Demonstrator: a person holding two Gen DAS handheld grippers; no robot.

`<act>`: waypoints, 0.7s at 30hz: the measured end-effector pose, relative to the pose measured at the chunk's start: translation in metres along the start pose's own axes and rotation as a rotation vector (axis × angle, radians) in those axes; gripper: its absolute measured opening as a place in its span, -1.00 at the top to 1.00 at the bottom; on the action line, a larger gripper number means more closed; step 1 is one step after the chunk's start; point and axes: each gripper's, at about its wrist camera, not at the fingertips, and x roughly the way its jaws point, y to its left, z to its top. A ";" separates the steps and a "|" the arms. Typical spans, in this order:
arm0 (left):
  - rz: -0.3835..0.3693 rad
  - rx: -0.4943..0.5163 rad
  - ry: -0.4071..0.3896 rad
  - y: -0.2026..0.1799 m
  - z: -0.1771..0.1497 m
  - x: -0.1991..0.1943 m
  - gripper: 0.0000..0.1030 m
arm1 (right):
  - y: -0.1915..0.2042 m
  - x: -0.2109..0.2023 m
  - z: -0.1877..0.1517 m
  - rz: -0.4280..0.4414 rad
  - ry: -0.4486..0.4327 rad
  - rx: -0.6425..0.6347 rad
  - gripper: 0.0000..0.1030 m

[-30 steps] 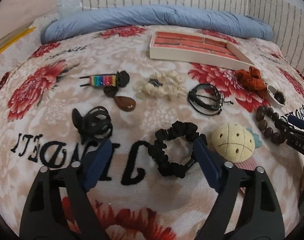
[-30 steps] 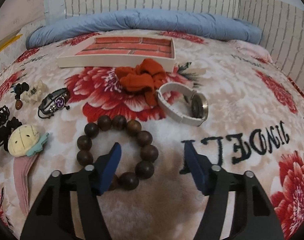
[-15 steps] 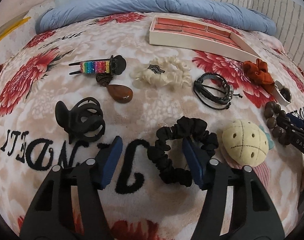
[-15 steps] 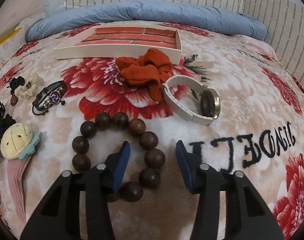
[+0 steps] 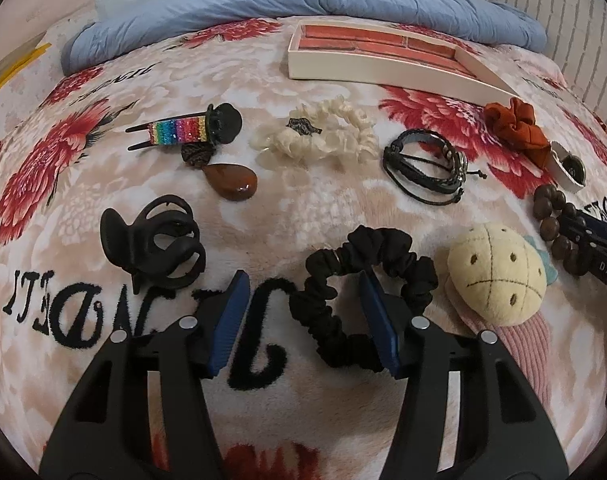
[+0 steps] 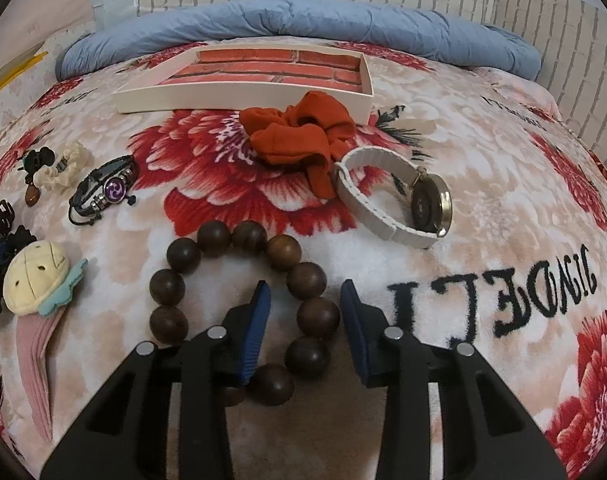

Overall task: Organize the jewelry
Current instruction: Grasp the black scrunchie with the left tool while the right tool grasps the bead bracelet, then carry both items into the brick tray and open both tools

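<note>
A black scrunchie (image 5: 383, 248) lies on the floral blanket. My left gripper (image 5: 304, 276) is down over it with its jaws closing. The right finger stands inside the ring and the left finger outside, with the ring's left side between them, untouched by the pads. A wooden bead bracelet (image 6: 215, 236) lies under my right gripper (image 6: 305, 285), whose jaws are also closing. Its left finger is inside the loop, and the right-hand beads sit between the pads without being pressed. A brick-patterned tray (image 6: 239, 98) stands at the back.
Around the scrunchie lie a black claw clip (image 5: 155, 244), a rainbow hair clip (image 5: 179, 132), a brown pendant (image 5: 233, 186), a cream scrunchie (image 5: 323, 136), a cord bracelet (image 5: 423, 168) and a plush clip (image 5: 497, 276). Beyond the beads are an orange scrunchie (image 6: 299, 136) and a white watch (image 6: 391, 208). A blue quilt (image 6: 303, 24) lines the far edge.
Both pairs of jaws have narrowed. The left gripper's right finger has moved from outside the scrunchie into its ring. The right gripper's fingers have drawn in around the right-hand beads.
</note>
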 end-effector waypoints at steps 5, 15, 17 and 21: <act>-0.006 -0.001 -0.002 0.000 0.000 0.000 -0.07 | -0.001 0.000 0.000 0.015 0.001 -0.001 0.41; -0.013 -0.022 -0.045 0.003 -0.003 -0.006 0.67 | -0.001 -0.001 -0.001 0.041 -0.004 0.000 0.54; -0.010 -0.030 -0.050 0.005 -0.002 -0.007 0.74 | -0.001 -0.001 -0.001 0.041 -0.005 -0.002 0.55; -0.007 -0.029 -0.056 0.004 -0.003 -0.008 0.78 | -0.001 -0.003 0.000 0.056 -0.013 0.002 0.60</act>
